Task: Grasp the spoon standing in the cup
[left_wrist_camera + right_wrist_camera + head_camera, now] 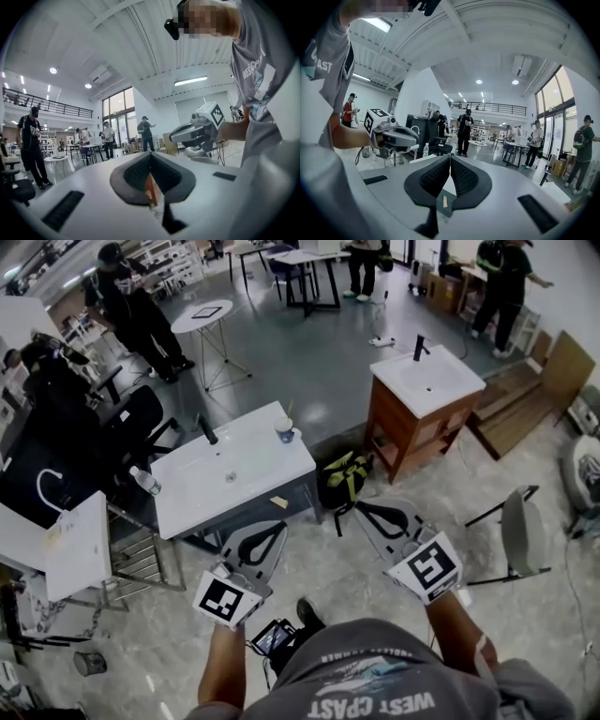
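In the head view a small white cup with a thin spoon standing in it sits at the far right corner of a white sink counter. Both grippers hang in front of the counter, well short of the cup. My left gripper is below the counter's front edge, and my right gripper is off to the right, over the floor. Each one's own view shows its jaws closed together with nothing between them: left gripper, right gripper. Neither gripper view shows the cup.
A black faucet, a water bottle and a yellow slip are on the counter. A green-black bag lies by its right end. A wooden vanity and a chair stand to the right. Several people stand around.
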A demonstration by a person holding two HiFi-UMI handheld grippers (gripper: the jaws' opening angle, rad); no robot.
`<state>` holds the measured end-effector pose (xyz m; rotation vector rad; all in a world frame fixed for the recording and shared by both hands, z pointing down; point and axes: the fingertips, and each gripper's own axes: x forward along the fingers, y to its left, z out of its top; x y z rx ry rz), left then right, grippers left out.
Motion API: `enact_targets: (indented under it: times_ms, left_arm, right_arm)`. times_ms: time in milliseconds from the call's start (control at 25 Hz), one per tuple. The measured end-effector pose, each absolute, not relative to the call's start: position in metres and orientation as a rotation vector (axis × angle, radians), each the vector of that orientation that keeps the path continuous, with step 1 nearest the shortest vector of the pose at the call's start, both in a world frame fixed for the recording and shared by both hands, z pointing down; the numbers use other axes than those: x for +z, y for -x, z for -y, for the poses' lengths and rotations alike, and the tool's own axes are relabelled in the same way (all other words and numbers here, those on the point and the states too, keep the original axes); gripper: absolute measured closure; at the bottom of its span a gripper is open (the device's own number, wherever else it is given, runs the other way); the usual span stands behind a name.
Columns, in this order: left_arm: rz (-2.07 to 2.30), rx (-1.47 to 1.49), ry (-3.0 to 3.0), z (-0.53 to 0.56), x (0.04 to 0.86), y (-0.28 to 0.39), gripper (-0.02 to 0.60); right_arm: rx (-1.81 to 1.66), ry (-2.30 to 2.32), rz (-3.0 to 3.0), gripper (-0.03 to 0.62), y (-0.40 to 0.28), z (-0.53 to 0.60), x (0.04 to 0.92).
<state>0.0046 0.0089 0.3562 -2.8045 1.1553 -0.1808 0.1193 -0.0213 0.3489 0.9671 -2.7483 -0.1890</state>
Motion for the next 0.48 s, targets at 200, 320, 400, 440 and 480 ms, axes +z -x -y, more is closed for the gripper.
enact_targets:
  times_ms: [200, 320, 400, 440, 480]
  left_arm:
    - [-1.093, -0.164, 2.848, 0.026, 0.363, 0.023, 0.58]
    - [-1.049, -0.154, 2.873, 0.04, 0.365, 0.034, 0.58]
    - [-1.023, -0.143, 2.881, 0.047, 0.363, 0.042, 0.58]
    - [-1.012, -0.138, 2.884, 0.05, 0.362, 0.047, 0.58]
    - [-1.002, -0.133, 2.887, 0.053, 0.362, 0.052, 0.58]
  right_arm:
    - [-0.195, -1.021, 2.704, 0.562, -0.094, 0.048, 0.347]
    - [-0.185, -1.063, 2.676, 0.562, -0.084, 0.059, 0.347]
    - [-0.185, -1.084, 2.66, 0.562, -0.076, 0.065, 0.346]
    - [-0.187, -1.092, 2.654, 0.562, -0.071, 0.067, 0.345]
    - [-0.19, -1.1, 2.649, 0.562, -0.066, 0.068, 0.345]
